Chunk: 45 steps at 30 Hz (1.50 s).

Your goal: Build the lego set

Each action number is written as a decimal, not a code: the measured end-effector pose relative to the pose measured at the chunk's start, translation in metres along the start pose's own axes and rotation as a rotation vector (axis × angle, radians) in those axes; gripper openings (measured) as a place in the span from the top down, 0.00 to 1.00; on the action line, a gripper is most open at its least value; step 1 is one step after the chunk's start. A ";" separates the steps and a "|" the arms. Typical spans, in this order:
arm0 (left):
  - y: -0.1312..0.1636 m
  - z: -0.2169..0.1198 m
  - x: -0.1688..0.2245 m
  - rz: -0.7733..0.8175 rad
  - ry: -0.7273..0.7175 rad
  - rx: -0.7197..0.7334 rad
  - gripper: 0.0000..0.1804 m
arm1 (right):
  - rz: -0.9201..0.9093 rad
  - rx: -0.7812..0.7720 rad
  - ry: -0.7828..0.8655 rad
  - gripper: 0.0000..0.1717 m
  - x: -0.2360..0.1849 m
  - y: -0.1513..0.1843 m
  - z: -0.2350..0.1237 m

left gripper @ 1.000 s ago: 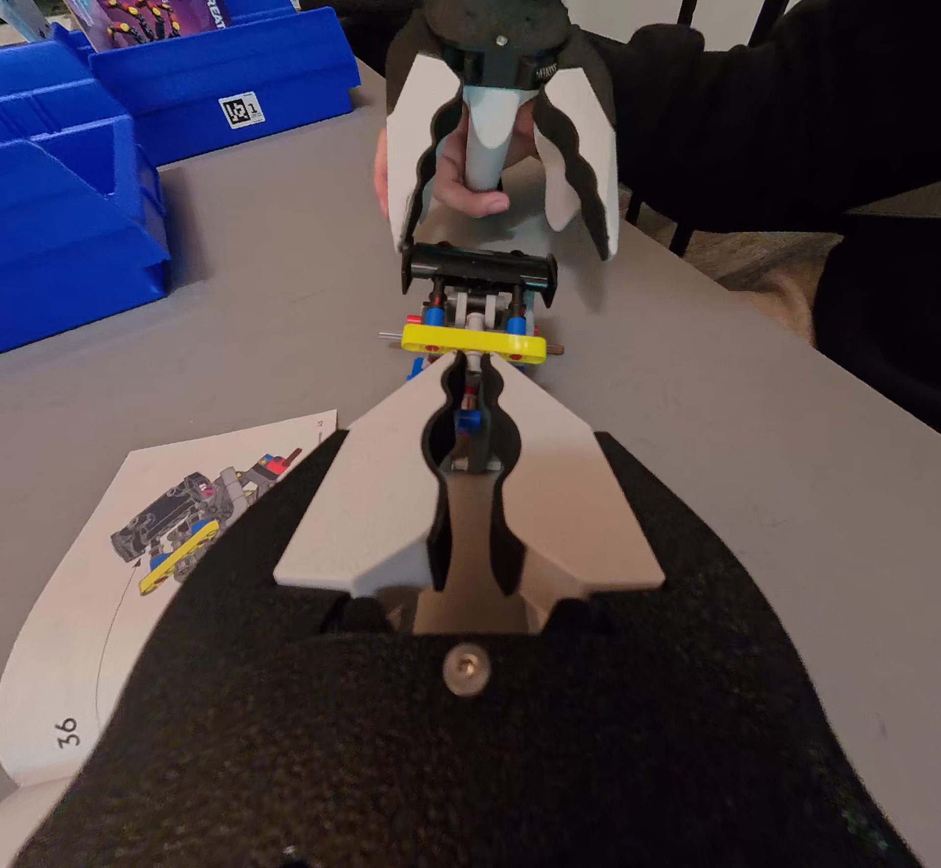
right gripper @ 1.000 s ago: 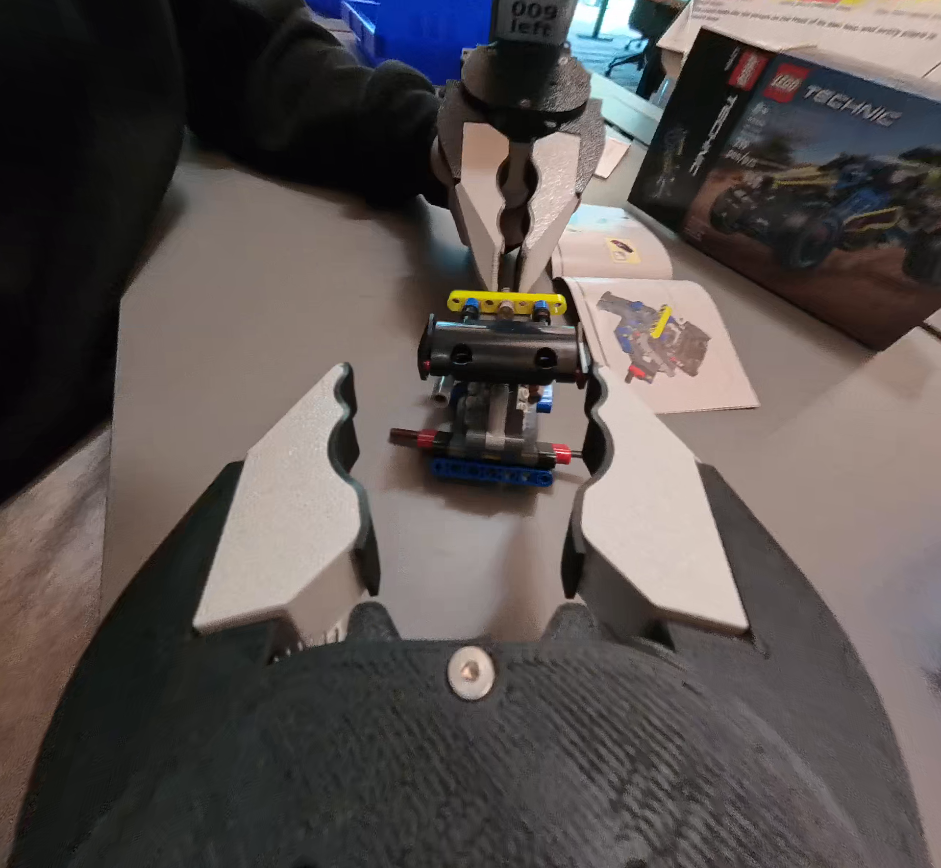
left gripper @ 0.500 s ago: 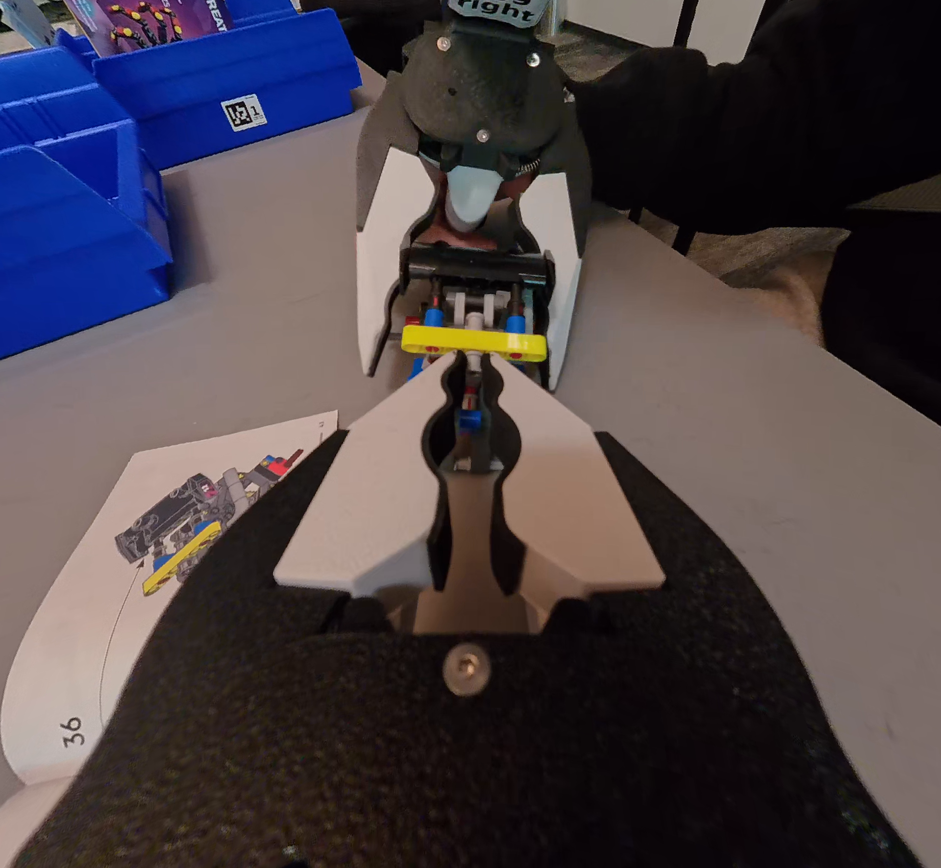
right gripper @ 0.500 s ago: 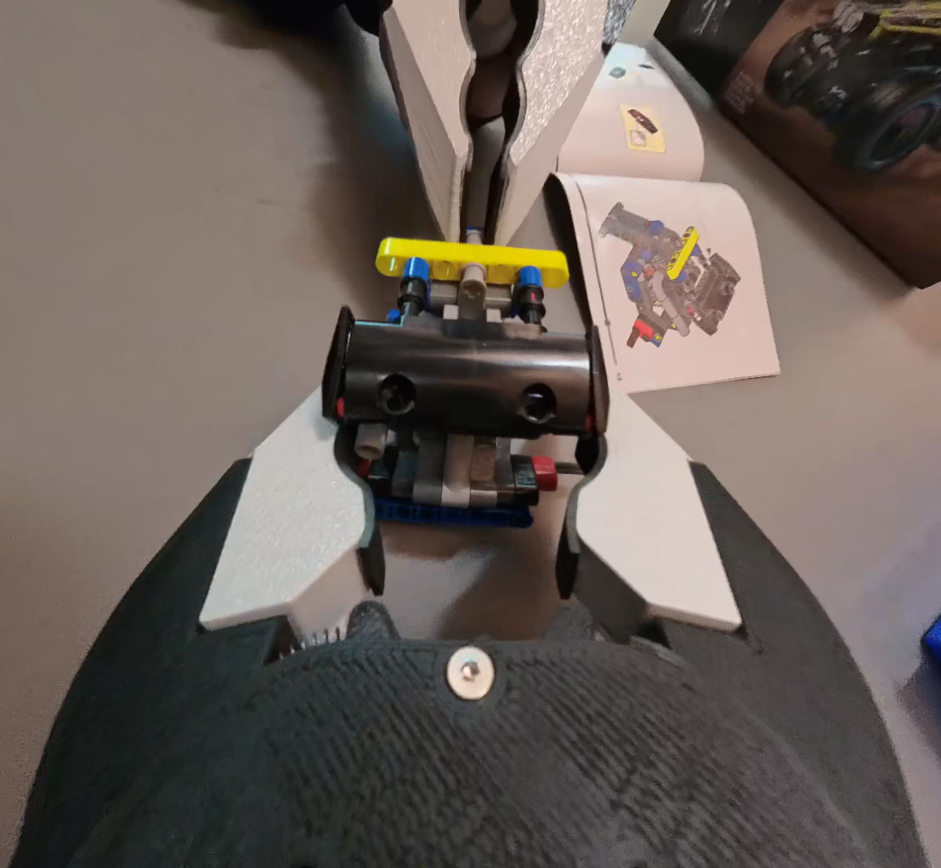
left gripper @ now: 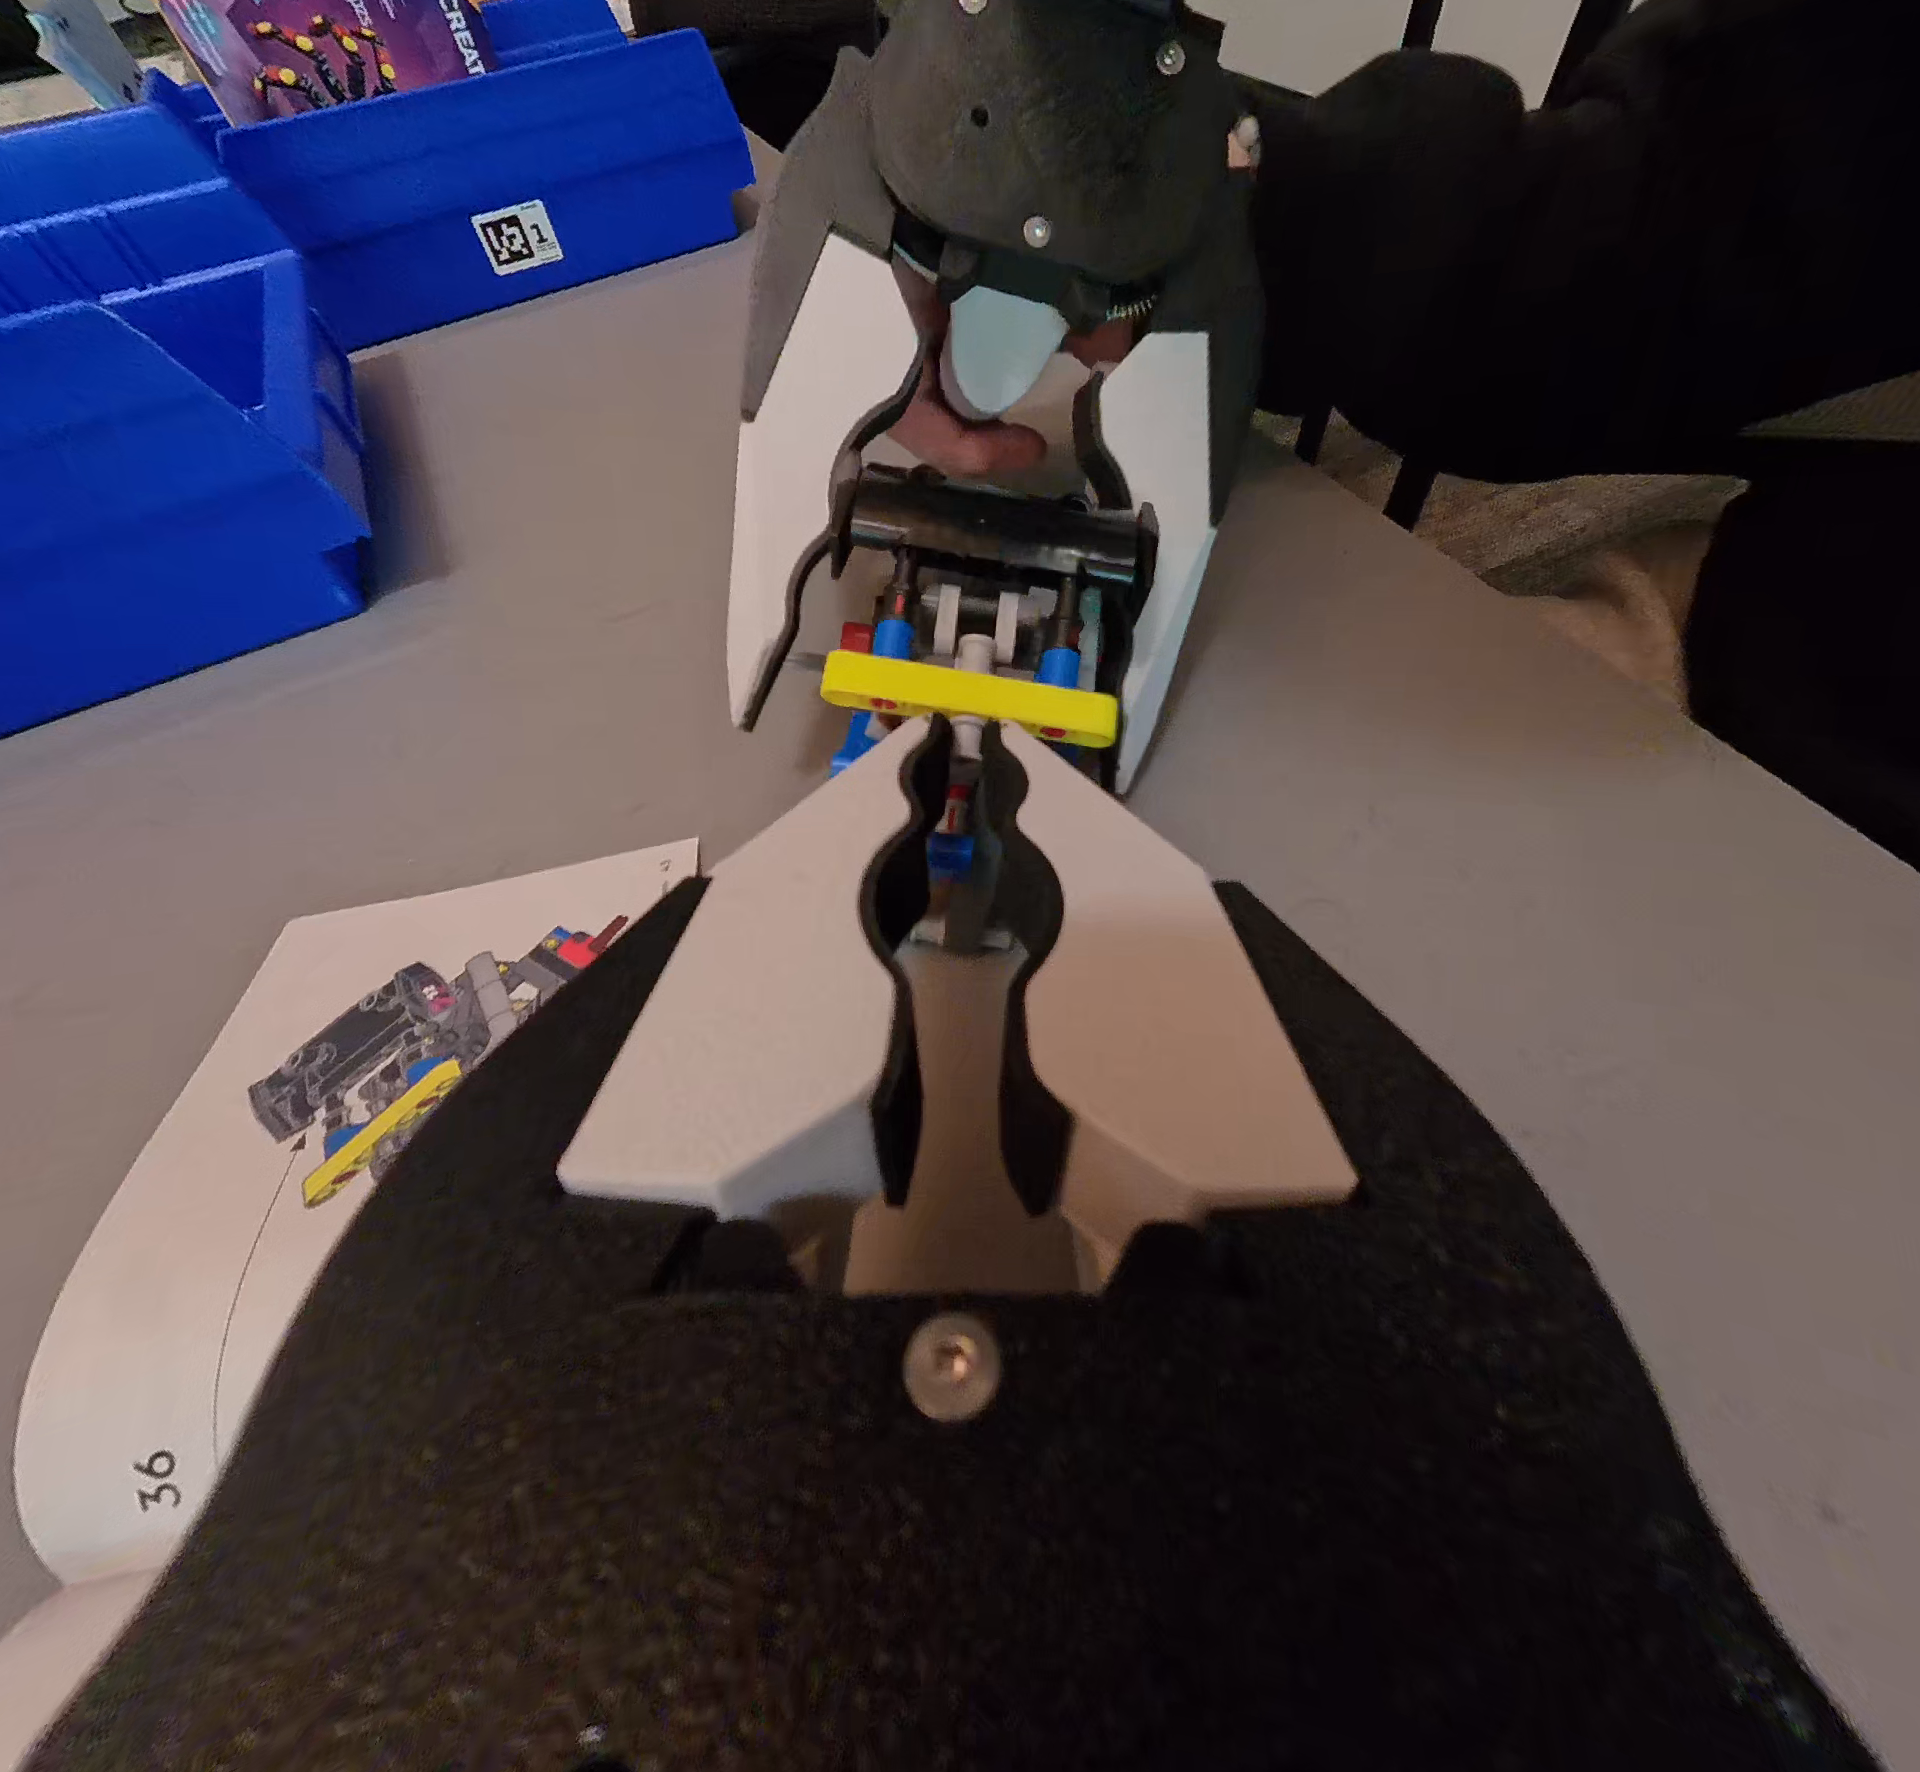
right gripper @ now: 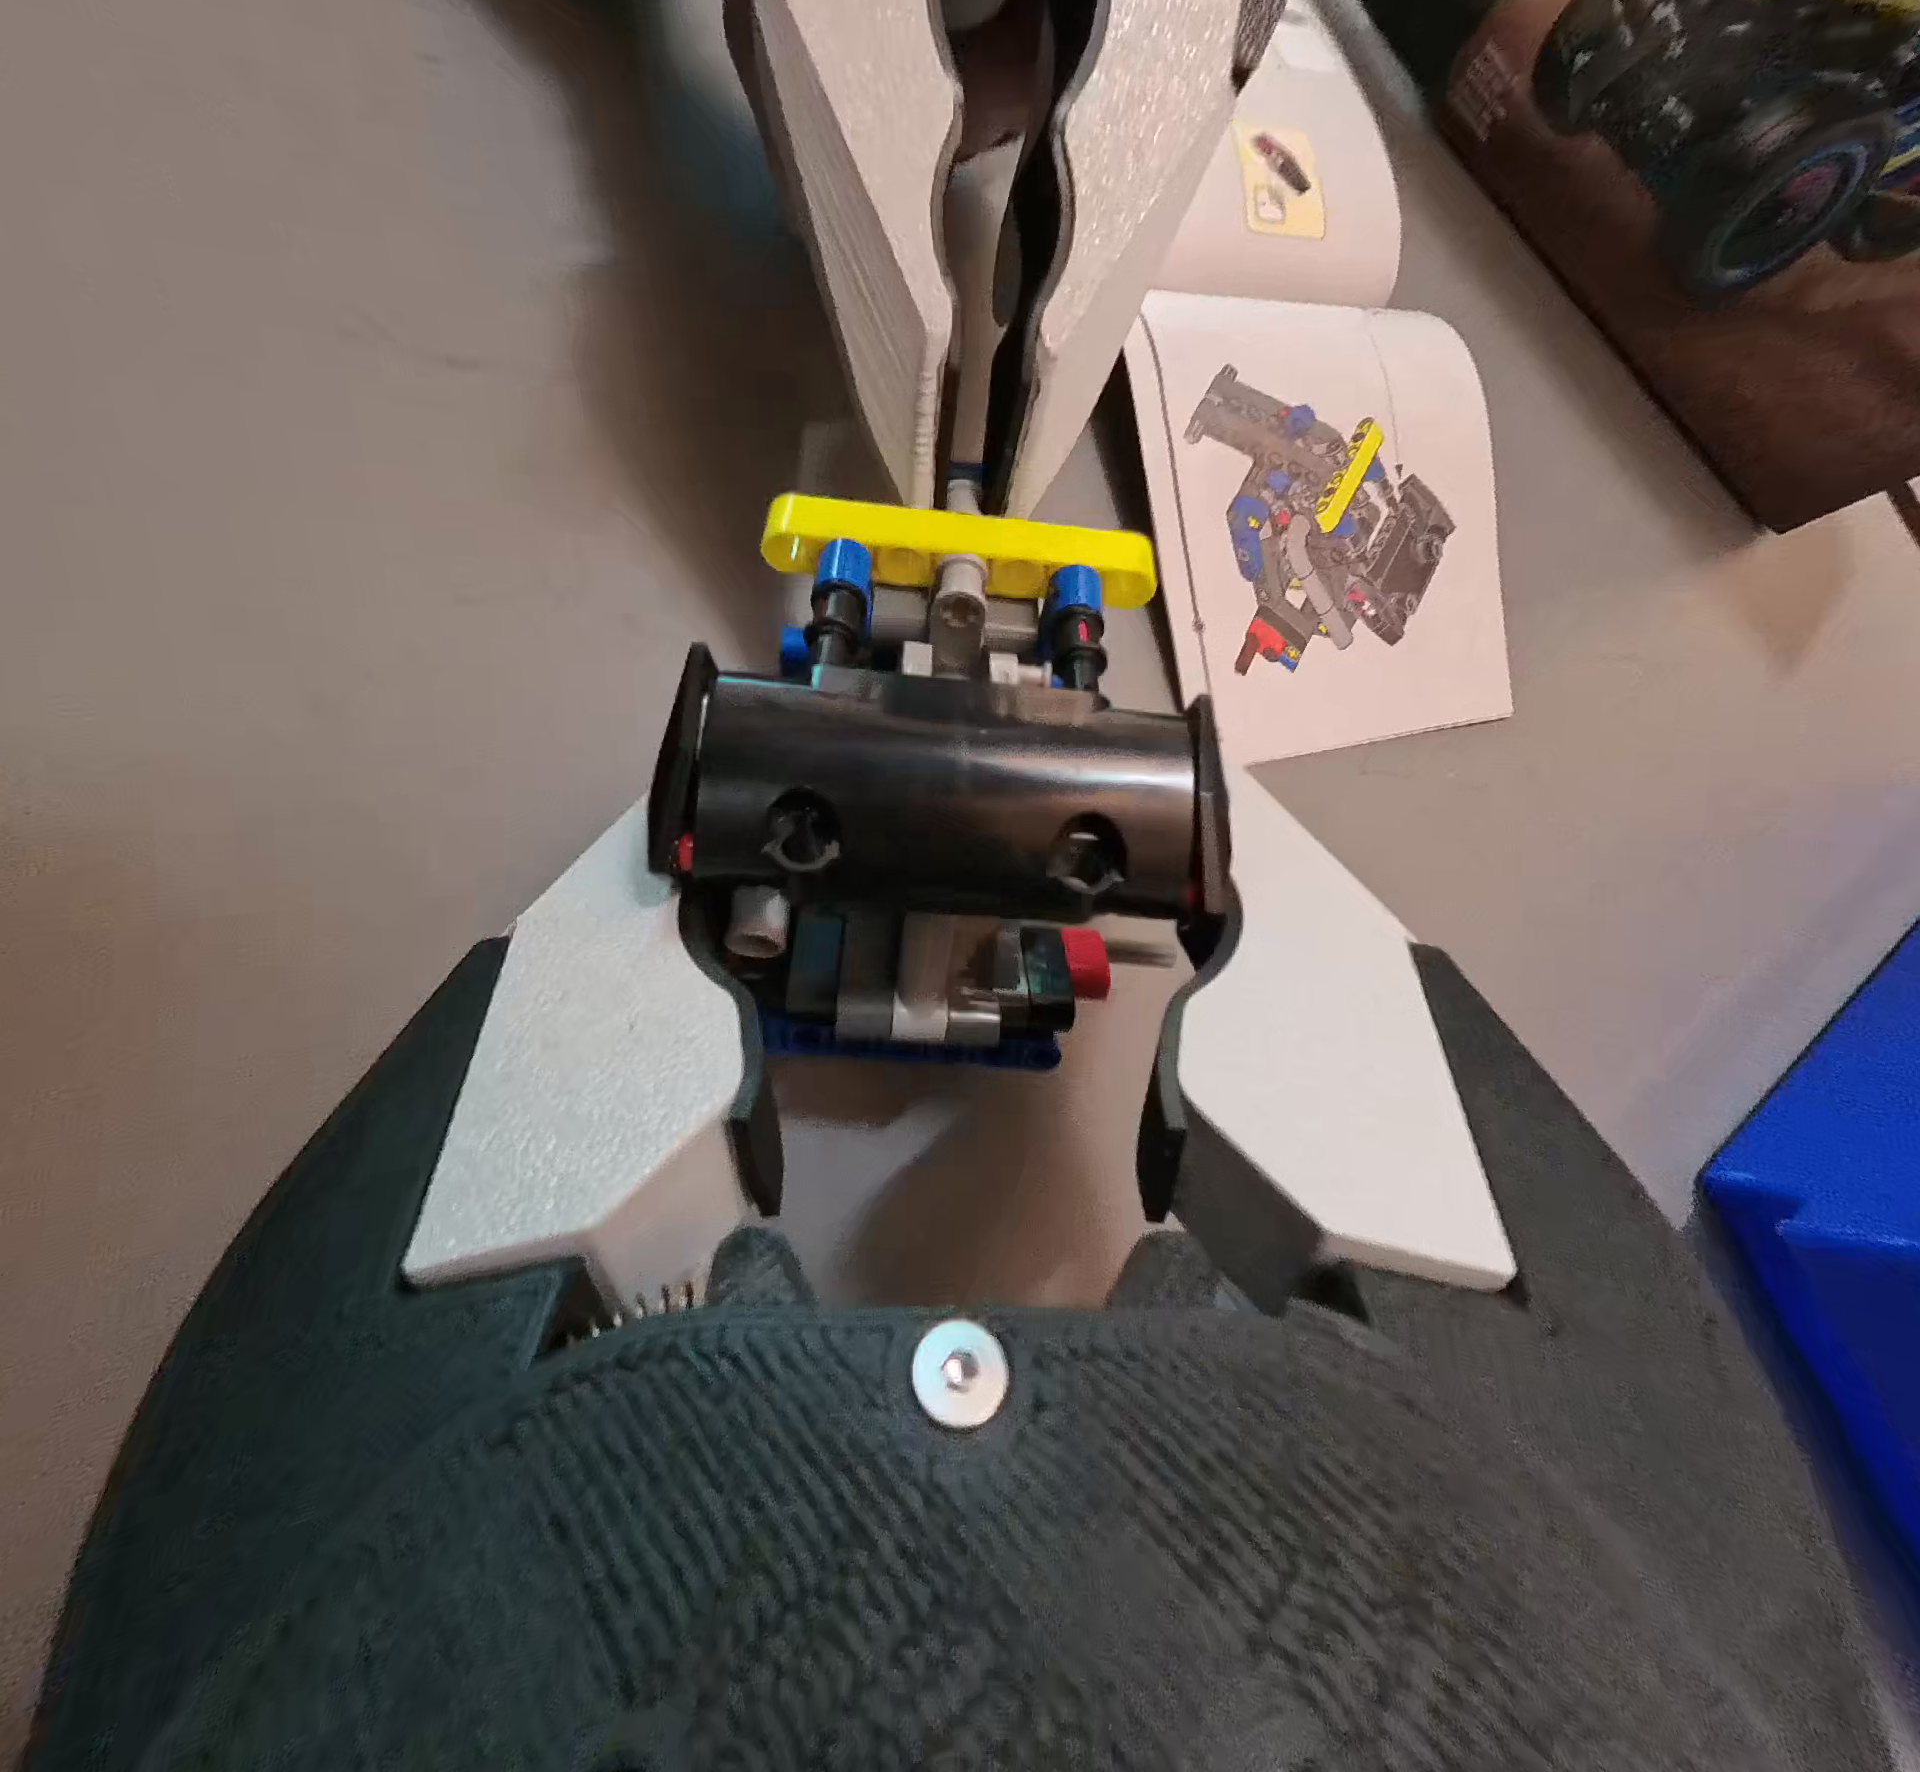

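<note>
I'd keep my left gripper (left gripper: pixel 961 735) pinched on the small grey plastic pin (left gripper: pixel 971 683) while my wide-open right gripper (right gripper: pixel 940 849) squarely straddles the glossy black cylindrical block (right gripper: pixel 940 787)

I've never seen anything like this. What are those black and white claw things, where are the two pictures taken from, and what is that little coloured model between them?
No robot here: a person holds two hand-held claws, each with a camera looking along its two white fingers. So each picture is one claw's own view, and the other claw faces it.

The left gripper is closed, its tips pinching a thin grey pin just under the yellow beam of a small building-brick model.

The right gripper is spread wide, its fingers flanking the model's black block; whether they press on it is hard to tell.

Everything sits on a grey table. Nearby lie an open instruction booklet, blue storage bins and a dark toy box.
</note>
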<state>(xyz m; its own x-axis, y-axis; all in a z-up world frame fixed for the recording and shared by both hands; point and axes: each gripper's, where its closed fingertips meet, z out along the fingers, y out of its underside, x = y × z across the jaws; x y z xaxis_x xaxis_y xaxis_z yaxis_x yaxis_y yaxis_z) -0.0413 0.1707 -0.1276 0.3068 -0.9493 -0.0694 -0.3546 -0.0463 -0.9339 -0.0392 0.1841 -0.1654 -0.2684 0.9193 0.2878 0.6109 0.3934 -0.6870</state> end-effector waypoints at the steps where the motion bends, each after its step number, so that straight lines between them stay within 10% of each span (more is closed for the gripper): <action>1: 0.000 0.000 0.000 -0.005 0.000 0.001 0.98 | 0.001 0.032 0.007 0.51 0.001 -0.003 -0.001; 16: -0.056 -0.016 -0.001 -0.322 -0.014 0.124 0.98 | 0.328 0.443 -0.174 0.53 -0.003 -0.045 -0.023; 45: -0.070 -0.037 -0.003 -0.419 -0.095 0.041 0.99 | 0.319 0.465 -0.053 0.63 -0.005 -0.045 -0.033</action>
<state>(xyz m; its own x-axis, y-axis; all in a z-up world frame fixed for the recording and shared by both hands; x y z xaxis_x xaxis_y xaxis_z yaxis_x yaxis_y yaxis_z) -0.0496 0.1651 -0.0488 0.4976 -0.8179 0.2889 -0.1470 -0.4078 -0.9012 -0.0406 0.1623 -0.1138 -0.1684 0.9857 -0.0074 0.2787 0.0404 -0.9595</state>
